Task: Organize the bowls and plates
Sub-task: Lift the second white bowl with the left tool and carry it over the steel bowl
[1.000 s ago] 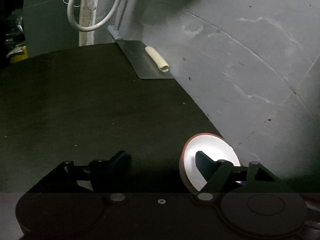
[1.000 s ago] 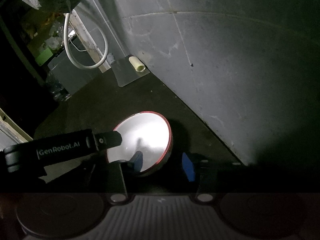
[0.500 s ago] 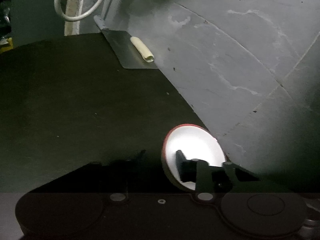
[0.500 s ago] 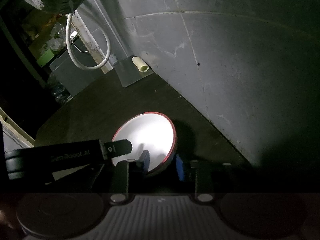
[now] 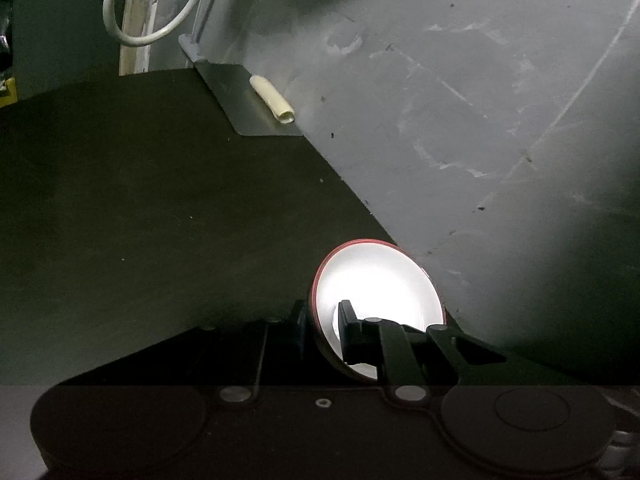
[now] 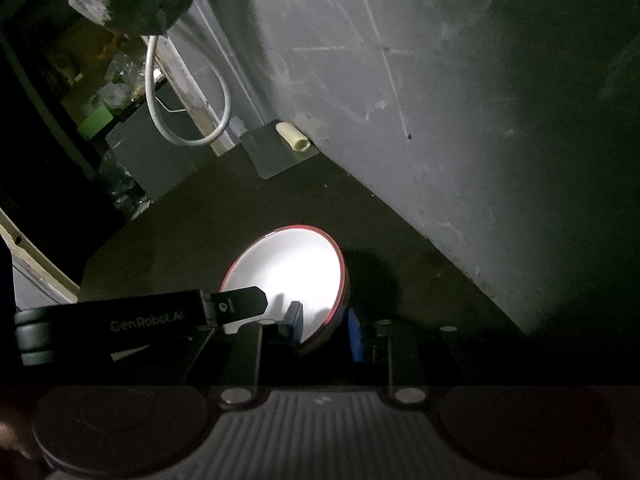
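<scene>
Near the grey wall (image 5: 460, 120), on the dark tabletop (image 5: 140, 200), sat a white bowl (image 5: 380, 280) with a red rim. Both claws gripped it at once: the left claw (image 5: 322, 326) pinched the rim at its left side, one finger inside and one outside, and the right claw (image 6: 326, 326) clamped the rim at the near edge the same way. Farther back, a cream tube (image 6: 294, 138) lay on a metal sheet (image 6: 272, 154) against the wall, beside a looped white cable (image 6: 184, 112).
</scene>
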A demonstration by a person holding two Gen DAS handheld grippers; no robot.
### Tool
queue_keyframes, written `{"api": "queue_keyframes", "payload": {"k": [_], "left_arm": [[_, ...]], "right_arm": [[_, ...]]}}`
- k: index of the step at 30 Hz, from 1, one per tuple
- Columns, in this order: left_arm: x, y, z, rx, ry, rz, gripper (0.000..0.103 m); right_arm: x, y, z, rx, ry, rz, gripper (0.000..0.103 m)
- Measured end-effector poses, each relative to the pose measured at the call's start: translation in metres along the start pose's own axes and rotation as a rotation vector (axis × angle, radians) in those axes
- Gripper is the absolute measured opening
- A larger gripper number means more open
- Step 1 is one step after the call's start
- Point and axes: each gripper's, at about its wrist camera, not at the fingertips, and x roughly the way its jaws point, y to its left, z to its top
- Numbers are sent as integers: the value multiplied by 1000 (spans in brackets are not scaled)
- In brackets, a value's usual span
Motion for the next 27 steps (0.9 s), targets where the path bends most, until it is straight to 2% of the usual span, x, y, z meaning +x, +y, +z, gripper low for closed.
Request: {"api": "queue_keyframes", "payload": {"k": [16,27], "left_arm": [[-61,-19,-29,54,-42,-34,17],[-89,-41,-58,117,-41,-70,17]], "right_arm": [[-64,20,-30,8,-72,-12,26],[-106,16,-59,54,-114,-38,26]]}}
